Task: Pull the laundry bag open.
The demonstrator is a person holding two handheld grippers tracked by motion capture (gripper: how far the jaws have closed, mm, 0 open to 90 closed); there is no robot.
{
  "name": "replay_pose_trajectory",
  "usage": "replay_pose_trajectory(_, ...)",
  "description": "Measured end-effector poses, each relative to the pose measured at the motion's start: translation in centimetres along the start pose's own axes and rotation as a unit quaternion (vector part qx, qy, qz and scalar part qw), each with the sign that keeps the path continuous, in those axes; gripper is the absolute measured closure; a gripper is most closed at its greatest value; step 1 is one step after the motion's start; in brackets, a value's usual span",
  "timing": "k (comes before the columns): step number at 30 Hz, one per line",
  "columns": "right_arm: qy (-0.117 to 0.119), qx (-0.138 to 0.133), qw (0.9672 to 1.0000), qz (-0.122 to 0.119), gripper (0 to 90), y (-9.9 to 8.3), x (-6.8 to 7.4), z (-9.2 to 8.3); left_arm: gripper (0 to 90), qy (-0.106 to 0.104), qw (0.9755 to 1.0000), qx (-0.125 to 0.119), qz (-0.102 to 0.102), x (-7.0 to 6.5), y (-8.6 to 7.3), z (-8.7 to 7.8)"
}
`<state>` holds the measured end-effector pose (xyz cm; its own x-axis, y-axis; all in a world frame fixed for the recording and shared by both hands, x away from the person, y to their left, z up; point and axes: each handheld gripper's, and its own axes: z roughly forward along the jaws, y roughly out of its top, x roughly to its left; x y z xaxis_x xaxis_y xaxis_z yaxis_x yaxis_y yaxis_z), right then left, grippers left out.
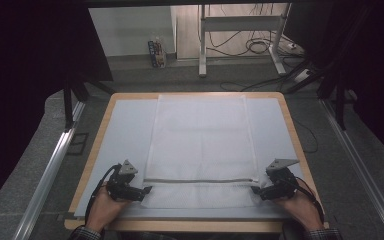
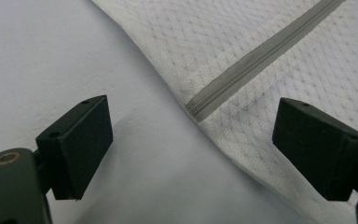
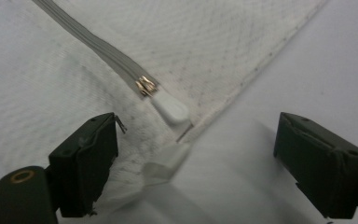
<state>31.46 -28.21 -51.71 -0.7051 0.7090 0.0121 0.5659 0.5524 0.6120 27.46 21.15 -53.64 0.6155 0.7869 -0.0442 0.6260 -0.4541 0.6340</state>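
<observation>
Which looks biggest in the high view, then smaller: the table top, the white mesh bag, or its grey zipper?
1. Table top, the largest.
2. White mesh bag, covering the table's middle.
3. Grey zipper, a thin strip across the bag near the person.

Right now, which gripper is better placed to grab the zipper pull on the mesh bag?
Right. The zipper pull lies just ahead of the right gripper, between its open jaws. The left gripper faces the zipper's closed end, far across the mesh bag.
</observation>
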Motion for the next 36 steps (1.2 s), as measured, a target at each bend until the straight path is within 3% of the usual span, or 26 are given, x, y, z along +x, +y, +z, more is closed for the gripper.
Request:
replay_pose_trajectory(3, -0.013, -0.002, 0.9995, -0.03, 10.2, 0.0, 0.2, 0.5, 12.5, 0.0, 1.0, 0.005, 0.005, -0.1, 0.1, 0.1)
replay_pose_trajectory(7, -0.009, -0.002, 0.9995, -0.029, 13.8, 0.0, 0.3, 0.6, 12.7, 0.002, 0.9999, 0.006, 0.009, -0.2, 0.2, 0.3)
replay_pose_trajectory(13, -0.011, 0.005, 0.9995, -0.029, 36.6, 0.3, 0.9, 0.2, 13.3, 0.009, 0.9998, 0.006, 0.019, -0.6, 0.3, 0.2)
replay_pose_trajectory(21, 0.008, -0.003, 0.9995, -0.032, 70.6, 0.3, 1.3, -0.1, 14.1, 0.012, 0.9996, -0.007, 0.025, -0.8, 0.7, -0.1)
replay_pose_trajectory(26, 0.016, 0.0, 0.9984, -0.055, 83.9, 0.5, 1.5, -0.1, 14.2, 0.004, 0.9995, -0.013, 0.029, -1.3, 1.3, 0.0)
replay_pose_trajectory(29, 0.01, 0.005, 0.9974, -0.071, 84.4, 0.7, 1.8, -0.2, 14.2, -0.002, 0.9992, -0.015, 0.037, -1.8, 1.9, 0.2)
replay_pose_trajectory(32, 0.006, 0.009, 0.9974, -0.071, 84.3, 0.8, 1.9, -0.2, 14.1, -0.018, 0.9988, -0.018, 0.041, -2.4, 2.6, 0.6)
replay_pose_trajectory(36, 0.01, 0.013, 0.9975, -0.068, 83.7, 0.9, 1.8, -0.2, 11.9, -0.048, 0.9981, -0.028, 0.027, -3.0, 3.7, 1.1)
